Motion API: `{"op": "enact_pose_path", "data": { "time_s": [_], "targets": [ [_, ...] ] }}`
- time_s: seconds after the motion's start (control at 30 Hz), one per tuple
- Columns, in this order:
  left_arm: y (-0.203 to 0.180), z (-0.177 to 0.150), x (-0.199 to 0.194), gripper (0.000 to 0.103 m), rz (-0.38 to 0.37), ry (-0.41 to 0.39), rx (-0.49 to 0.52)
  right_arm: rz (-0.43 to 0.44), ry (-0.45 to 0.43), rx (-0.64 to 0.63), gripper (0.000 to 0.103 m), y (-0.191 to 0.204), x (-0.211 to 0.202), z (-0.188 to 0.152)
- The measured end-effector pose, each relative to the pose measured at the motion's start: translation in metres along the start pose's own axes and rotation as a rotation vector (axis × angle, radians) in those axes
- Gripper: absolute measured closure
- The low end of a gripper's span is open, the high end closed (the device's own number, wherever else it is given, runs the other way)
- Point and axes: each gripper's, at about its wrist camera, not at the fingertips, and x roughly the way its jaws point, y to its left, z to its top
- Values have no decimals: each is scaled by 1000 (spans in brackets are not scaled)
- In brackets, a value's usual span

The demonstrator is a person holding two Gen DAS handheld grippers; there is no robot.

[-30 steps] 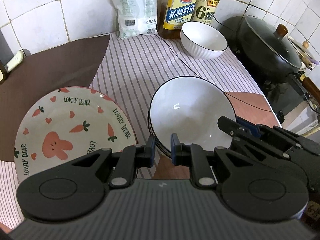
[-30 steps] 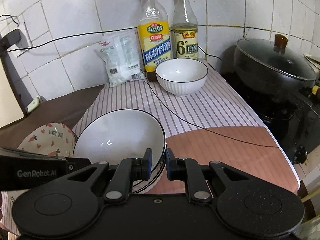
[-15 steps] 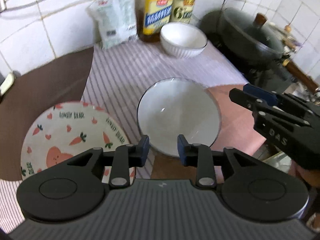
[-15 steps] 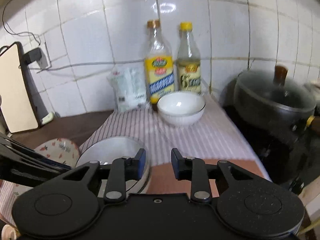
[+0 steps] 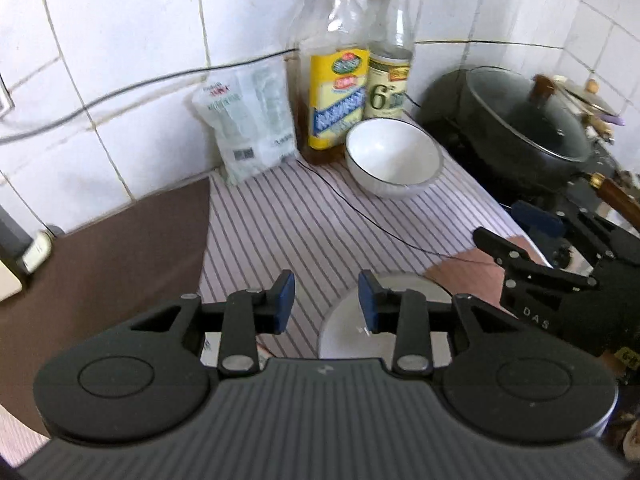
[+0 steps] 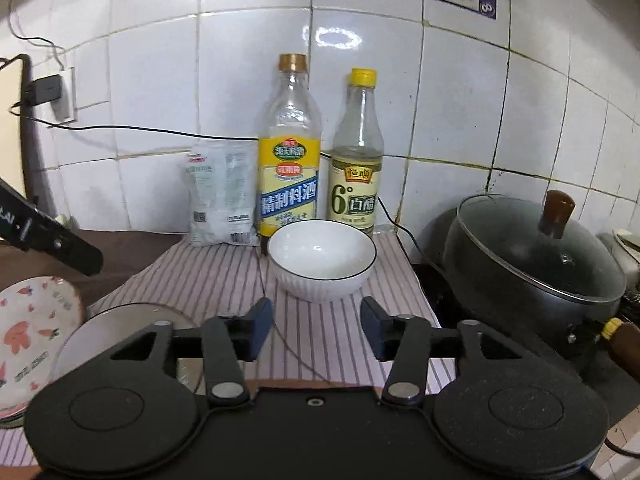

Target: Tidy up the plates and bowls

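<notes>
A small white bowl (image 6: 322,262) with a dark rim stands on the striped cloth in front of two bottles; it also shows in the left wrist view (image 5: 394,156). A stack of larger white bowls (image 5: 380,320) sits under my left gripper (image 5: 326,306), which is open and empty above it. The stack shows at the lower left of the right wrist view (image 6: 132,322), beside the carrot-patterned plate (image 6: 32,332). My right gripper (image 6: 316,328) is open and empty, raised and facing the small bowl; it also shows in the left wrist view (image 5: 532,240).
A cooking-wine bottle (image 6: 289,164), a vinegar bottle (image 6: 356,164) and a white packet (image 6: 224,192) stand against the tiled wall. A lidded black wok (image 6: 532,256) sits on the stove at right. A thin black cable (image 5: 360,212) crosses the cloth.
Both grippers have opened wider and lifted away from the stacked bowls. Both views now tilt up toward the wall and the small bowl.
</notes>
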Motion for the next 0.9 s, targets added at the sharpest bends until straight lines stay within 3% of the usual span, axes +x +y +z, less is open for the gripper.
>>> {"op": "enact_pose_path", "data": {
  "time_s": [0.07, 0.27, 0.37, 0.43, 0.57, 0.63, 0.73, 0.9],
  "targets": [
    [2, 10, 5, 69, -29, -8, -33, -30, -5, -10, 43, 3, 10, 1],
    [-7, 34, 34, 68, -49, -28, -28, 35, 21, 22, 32, -1, 44, 5],
    [4, 42, 53, 64, -47, -55, -133, -32, 47, -38, 31, -3, 60, 4],
    [12, 47, 67, 63, -56, -57, -191, 0, 56, -45, 30, -8, 67, 2],
    [16, 61, 94, 62, -84, -39, -216, 54, 90, -74, 26, -12, 81, -2],
    [16, 69, 103, 60, -108, -39, -217, 76, 95, -98, 10, -11, 89, -4],
    [17, 77, 118, 54, -146, -50, -215, 116, 88, -77, 10, -12, 99, -4],
    [16, 88, 150, 52, -216, 16, -207, 129, 86, -95, 6, -5, 120, 1]
  ]
}}
